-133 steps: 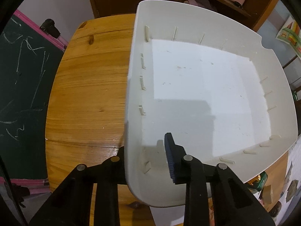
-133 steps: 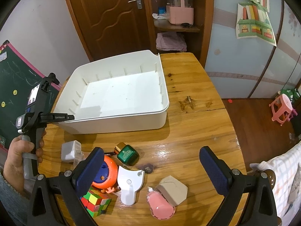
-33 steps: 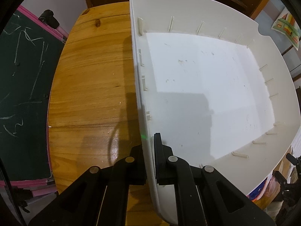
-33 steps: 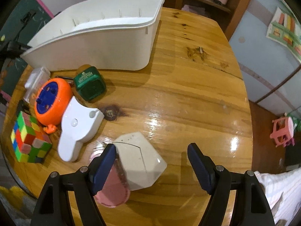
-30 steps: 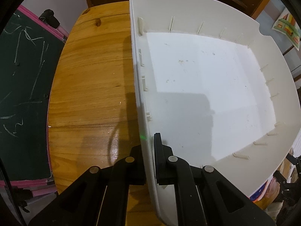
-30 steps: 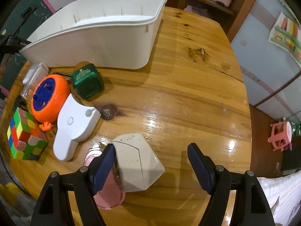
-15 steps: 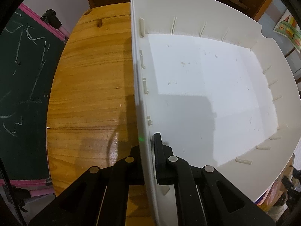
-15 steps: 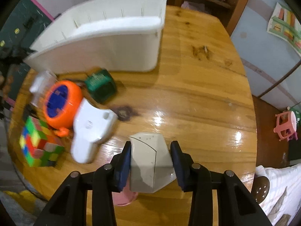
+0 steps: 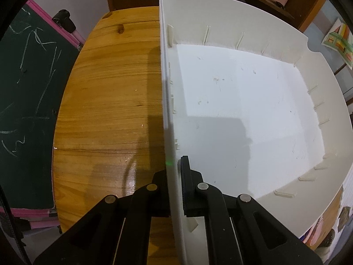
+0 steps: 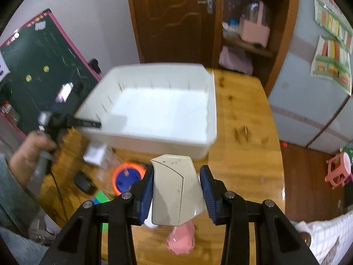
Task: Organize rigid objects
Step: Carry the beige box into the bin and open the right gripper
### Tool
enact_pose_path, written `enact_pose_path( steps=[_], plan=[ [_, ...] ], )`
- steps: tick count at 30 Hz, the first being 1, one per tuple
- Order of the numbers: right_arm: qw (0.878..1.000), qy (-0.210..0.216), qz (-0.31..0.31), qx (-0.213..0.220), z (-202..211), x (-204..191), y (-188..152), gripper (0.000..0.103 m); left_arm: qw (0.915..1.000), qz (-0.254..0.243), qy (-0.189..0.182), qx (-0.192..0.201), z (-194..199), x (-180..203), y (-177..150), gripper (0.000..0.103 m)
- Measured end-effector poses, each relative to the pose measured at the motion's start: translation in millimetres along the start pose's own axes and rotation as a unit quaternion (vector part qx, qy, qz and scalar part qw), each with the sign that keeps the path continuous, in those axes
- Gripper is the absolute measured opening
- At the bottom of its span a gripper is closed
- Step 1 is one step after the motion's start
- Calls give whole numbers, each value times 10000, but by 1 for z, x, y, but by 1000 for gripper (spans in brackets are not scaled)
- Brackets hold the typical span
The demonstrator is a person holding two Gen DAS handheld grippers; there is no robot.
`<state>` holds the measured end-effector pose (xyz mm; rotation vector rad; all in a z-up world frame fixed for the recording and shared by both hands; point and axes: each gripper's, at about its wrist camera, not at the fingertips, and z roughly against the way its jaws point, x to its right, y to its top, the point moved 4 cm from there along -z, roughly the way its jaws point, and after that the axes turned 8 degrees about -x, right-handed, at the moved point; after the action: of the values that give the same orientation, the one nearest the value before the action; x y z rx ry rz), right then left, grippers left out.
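My left gripper [image 9: 173, 172] is shut on the left wall of a large white bin [image 9: 242, 110], which stands on the round wooden table [image 9: 110, 110]; the bin holds nothing. In the right wrist view the bin [image 10: 154, 110] sits at the middle of the table, with the left gripper [image 10: 88, 123] on its left rim. My right gripper [image 10: 176, 187] is shut on a beige angular box [image 10: 174, 190] and holds it lifted above the table, in front of the bin.
Below the lifted box lie a pink lid [image 10: 182, 238], an orange and blue round toy [image 10: 125, 176], a white adapter [image 10: 94, 154], a colourful cube [image 10: 101, 198] and a dark object [image 10: 82, 182]. A blackboard [image 10: 33, 66] stands left, a door and shelves behind.
My right gripper closed on the beige box and lifted it off the table, tilting up to face the bin. The left gripper kept its hold on the bin wall.
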<state>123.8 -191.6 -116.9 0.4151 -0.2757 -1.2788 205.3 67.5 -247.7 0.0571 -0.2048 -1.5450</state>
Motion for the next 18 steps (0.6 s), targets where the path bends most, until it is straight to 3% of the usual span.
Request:
enact_pose_path(
  steps=[8, 18],
  plan=[
    [9993, -43, 148, 343, 11, -18, 42, 41, 10000, 5, -41, 61, 0, 0, -1, 6],
    [9996, 86, -182, 204, -34, -7, 79, 41, 9999, 2, -15, 107, 1, 1, -1, 6]
  ],
)
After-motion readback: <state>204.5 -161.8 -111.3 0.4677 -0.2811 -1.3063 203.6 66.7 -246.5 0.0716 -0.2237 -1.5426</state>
